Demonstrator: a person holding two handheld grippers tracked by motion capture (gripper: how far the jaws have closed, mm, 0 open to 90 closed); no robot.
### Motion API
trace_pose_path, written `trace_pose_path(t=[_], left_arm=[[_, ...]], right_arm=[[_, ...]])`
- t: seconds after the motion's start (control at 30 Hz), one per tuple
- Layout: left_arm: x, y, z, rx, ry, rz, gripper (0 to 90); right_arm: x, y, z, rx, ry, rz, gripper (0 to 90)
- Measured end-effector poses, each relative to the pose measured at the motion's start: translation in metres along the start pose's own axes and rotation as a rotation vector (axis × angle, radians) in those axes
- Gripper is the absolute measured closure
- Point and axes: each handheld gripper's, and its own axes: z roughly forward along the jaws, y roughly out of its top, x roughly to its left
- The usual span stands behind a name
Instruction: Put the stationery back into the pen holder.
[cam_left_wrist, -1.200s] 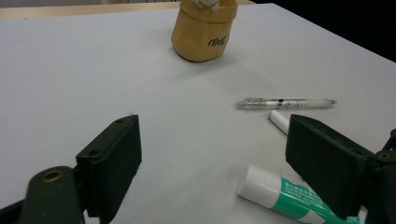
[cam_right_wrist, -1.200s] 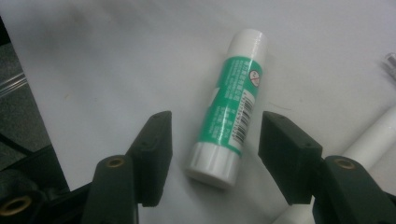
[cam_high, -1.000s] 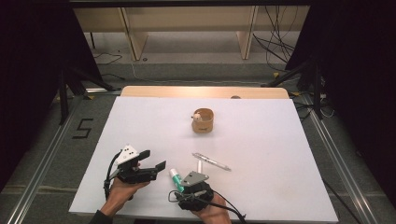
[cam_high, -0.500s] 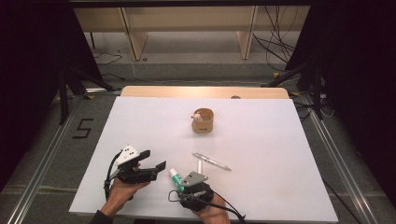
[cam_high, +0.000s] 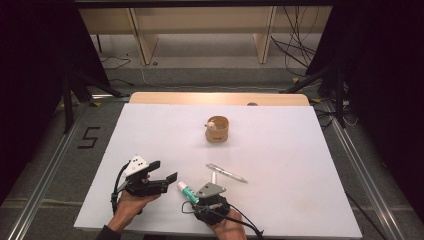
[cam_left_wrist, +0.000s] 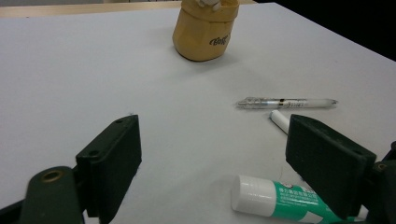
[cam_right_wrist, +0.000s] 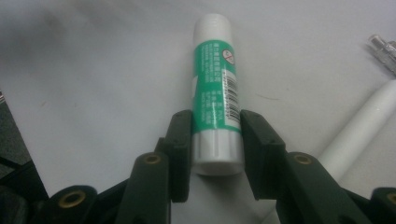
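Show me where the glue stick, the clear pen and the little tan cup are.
glue stick (cam_right_wrist: 215, 79), right gripper view, on its green label.
clear pen (cam_left_wrist: 285, 102), left gripper view, middle of its barrel.
tan cup (cam_high: 218, 131), high view, on its front wall.

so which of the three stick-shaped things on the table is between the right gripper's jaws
The green-and-white glue stick, clamped near its base by the right gripper. The clear pen and the white stick lie free beyond it.

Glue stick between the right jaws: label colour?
Green label on a white glue stick, with a barcode; clearest in the right gripper view.
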Motion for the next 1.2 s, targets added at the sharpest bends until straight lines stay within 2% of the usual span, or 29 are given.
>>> trace_pose_path(t=[0.17,0.33,0.53,0.7,0.83,0.87,1.0,1.07,1.13,1.17,1.2], left_arm=[[0.0,0.001,0.0,0.0,0.008,-0.016,17.8],[0.001,0.001,-0.001,0.002,0.012,-0.021,17.8],[0.0,0.002,-0.002,0.006,0.019,-0.054,17.8],[-0.003,0.005,-0.002,0.009,-0.017,-0.095,17.7],[-0.011,0.009,0.0,0.017,-0.077,-0.136,17.7],[-0.011,0.009,0.0,0.017,-0.077,-0.136,17.7],[-0.019,0.013,0.006,0.025,-0.142,-0.181,17.7],[-0.023,0.016,0.009,0.027,-0.153,-0.191,17.7],[-0.024,0.017,0.012,0.031,-0.187,-0.224,17.8],[-0.024,0.017,0.012,0.031,-0.187,-0.224,17.8],[-0.025,0.02,0.015,0.029,-0.213,-0.258,17.8]], right_arm=[[-0.002,0.001,-0.002,-0.005,0.008,-0.014,66.5],[-0.007,0.003,-0.006,-0.021,0.014,-0.003,66.5],[-0.02,0.008,-0.021,-0.104,-0.013,0.011,66.5],[-0.028,0.008,-0.036,-0.185,-0.044,-0.002,66.5],[-0.03,0.007,-0.044,-0.244,-0.068,-0.017,66.5],[-0.03,0.007,-0.044,-0.244,-0.068,-0.017,66.5],[-0.033,0.006,-0.051,-0.275,-0.081,-0.022,66.5],[-0.034,0.006,-0.053,-0.293,-0.083,-0.025,66.5],[-0.034,0.005,-0.055,-0.305,-0.091,-0.028,66.5],[-0.035,0.005,-0.056,-0.313,-0.093,-0.03,66.5],[-0.035,0.005,-0.057,-0.321,-0.097,-0.03,66.4]])
